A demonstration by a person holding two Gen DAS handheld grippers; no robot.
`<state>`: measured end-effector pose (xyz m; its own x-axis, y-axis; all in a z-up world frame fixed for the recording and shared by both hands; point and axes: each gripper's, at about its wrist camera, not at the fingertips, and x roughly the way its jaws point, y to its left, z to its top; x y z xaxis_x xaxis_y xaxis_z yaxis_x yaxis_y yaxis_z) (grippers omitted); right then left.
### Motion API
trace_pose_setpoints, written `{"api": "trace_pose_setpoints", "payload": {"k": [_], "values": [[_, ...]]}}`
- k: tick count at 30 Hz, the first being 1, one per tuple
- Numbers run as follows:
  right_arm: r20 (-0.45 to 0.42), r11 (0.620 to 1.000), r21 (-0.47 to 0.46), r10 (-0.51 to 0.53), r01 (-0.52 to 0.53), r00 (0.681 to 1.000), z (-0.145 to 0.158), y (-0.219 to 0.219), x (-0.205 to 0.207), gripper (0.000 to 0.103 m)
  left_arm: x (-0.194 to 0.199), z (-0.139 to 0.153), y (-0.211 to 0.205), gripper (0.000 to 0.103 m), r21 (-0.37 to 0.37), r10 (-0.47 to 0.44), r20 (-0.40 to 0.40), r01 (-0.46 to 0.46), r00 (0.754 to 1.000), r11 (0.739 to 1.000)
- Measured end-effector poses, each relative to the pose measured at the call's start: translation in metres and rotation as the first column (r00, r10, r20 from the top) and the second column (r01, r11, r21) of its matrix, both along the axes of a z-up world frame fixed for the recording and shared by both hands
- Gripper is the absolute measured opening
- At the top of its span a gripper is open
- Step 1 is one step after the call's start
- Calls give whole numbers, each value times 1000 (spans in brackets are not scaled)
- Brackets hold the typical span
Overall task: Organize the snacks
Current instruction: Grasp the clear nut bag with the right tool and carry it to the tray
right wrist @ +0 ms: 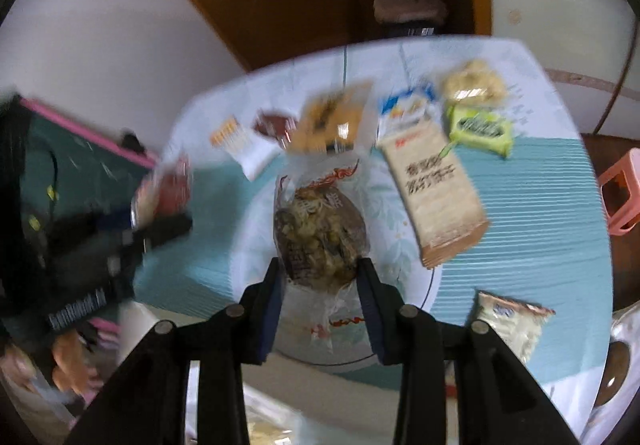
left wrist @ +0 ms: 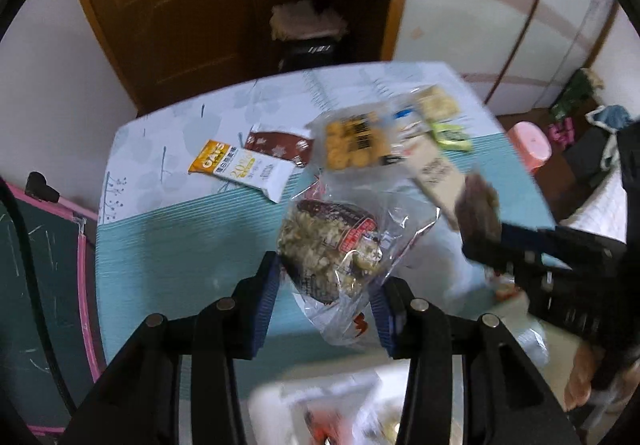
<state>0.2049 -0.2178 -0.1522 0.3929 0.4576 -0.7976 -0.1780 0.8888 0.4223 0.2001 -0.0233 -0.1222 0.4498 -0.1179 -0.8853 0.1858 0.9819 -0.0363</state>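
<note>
Above the tabletop (left wrist: 168, 237) we carry a clear-wrapped nut cake in each claw. Our left claw (left wrist: 326, 285) is clamped on one clear-wrapped nut cake (left wrist: 328, 245), its blue pads pinching the crinkled film at both sides. Our right claw (right wrist: 320, 285) grips a second nut cake (right wrist: 320, 237) the same way, over a round plate (right wrist: 424, 285).

To do this step well, we judge it best to hold the squeeze on the wrapper edges rather than the crumbly middle, and to travel steadily so the loose film does not slip out. Both packets should go down beside like snacks, clear of the rest of the row: the oat bar (left wrist: 240, 169), the cookie pack (left wrist: 356, 143), the long cracker pack (right wrist: 436, 201) and the green packet (right wrist: 480, 129) lying farther back on the tabletop.

Both claws point steeply downward, tilted forward over the cloth. The right claw shows at the right edge of the left view, and both views are blurred, so finer contact we cannot tell.
</note>
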Motion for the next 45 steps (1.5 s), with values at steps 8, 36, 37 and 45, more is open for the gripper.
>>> {"api": "trace_pose_setpoints", "payload": {"k": [8, 36, 37, 45], "values": [[204, 986, 129, -131, 105, 970, 69, -28, -82, 36, -94, 68, -11, 42, -106, -10, 183, 30, 983, 994], [350, 995, -96, 33, 1, 936, 68, -8, -210, 37, -203, 28, -30, 46, 34, 63, 217, -72, 974, 997], [346, 994, -106, 33, 4, 938, 66, -7, -210, 38, -203, 27, -31, 47, 35, 62, 213, -70, 975, 997], [277, 989, -142, 74, -35, 958, 46, 1, -210, 45, -204, 17, -39, 95, 33, 35, 166, -42, 986, 999]]}}
